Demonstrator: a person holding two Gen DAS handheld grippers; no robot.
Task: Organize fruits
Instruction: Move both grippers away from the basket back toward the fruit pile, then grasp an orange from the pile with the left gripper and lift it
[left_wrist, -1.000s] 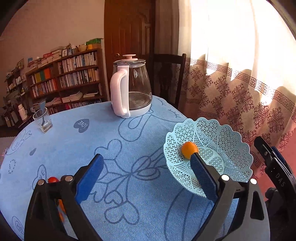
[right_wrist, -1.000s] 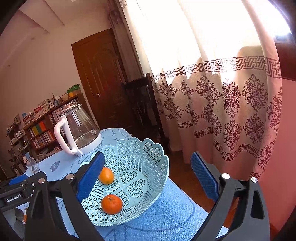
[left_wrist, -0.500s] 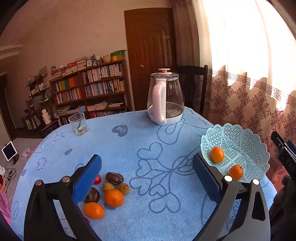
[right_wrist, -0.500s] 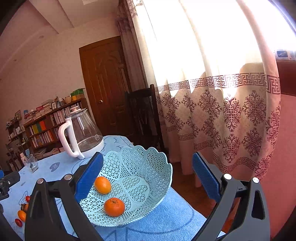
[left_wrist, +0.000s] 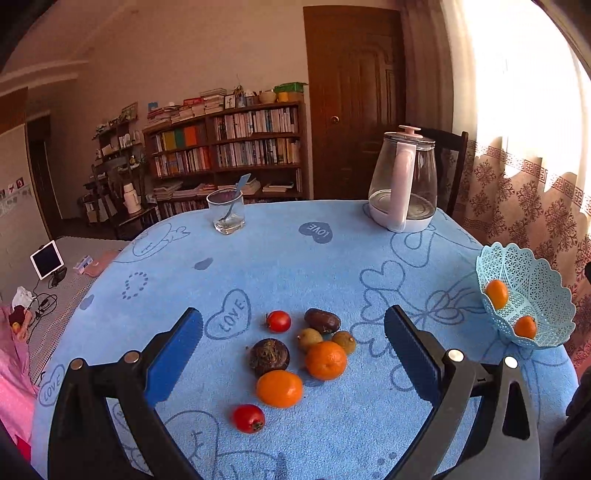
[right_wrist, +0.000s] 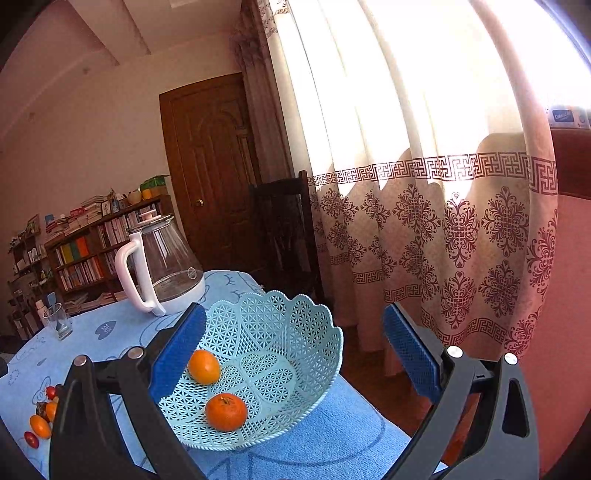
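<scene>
A round table under a blue towelling cloth (left_wrist: 295, 258) fills a sunlit room, with bookshelves behind and a patterned curtain along the right. Near the front edge lies a loose cluster of fruit; the lattice basket (left_wrist: 546, 280) sits at the right edge and already holds two oranges (right_wrist: 226, 411). A glass kettle (left_wrist: 402, 184) and a tumbler (left_wrist: 226, 212) stand towards the far edge.

The left gripper (left_wrist: 293, 354) hangs over the cluster, its blue pads spread wide and empty. The right gripper (right_wrist: 295, 354) waits over the basket, likewise parted and holding nothing.

The next pick looks like one of the two tangerines — the nearer one (left_wrist: 279, 388) is the safer choice, since it has clear cloth on both sides. The further tangerine (left_wrist: 325, 360) touches a small yellowish fruit (left_wrist: 309, 339), so closing there risks scattering neighbours. Best to come down straight, straddle the widest part, and squeeze gently — the skin is soft and round fruit rolls.
</scene>
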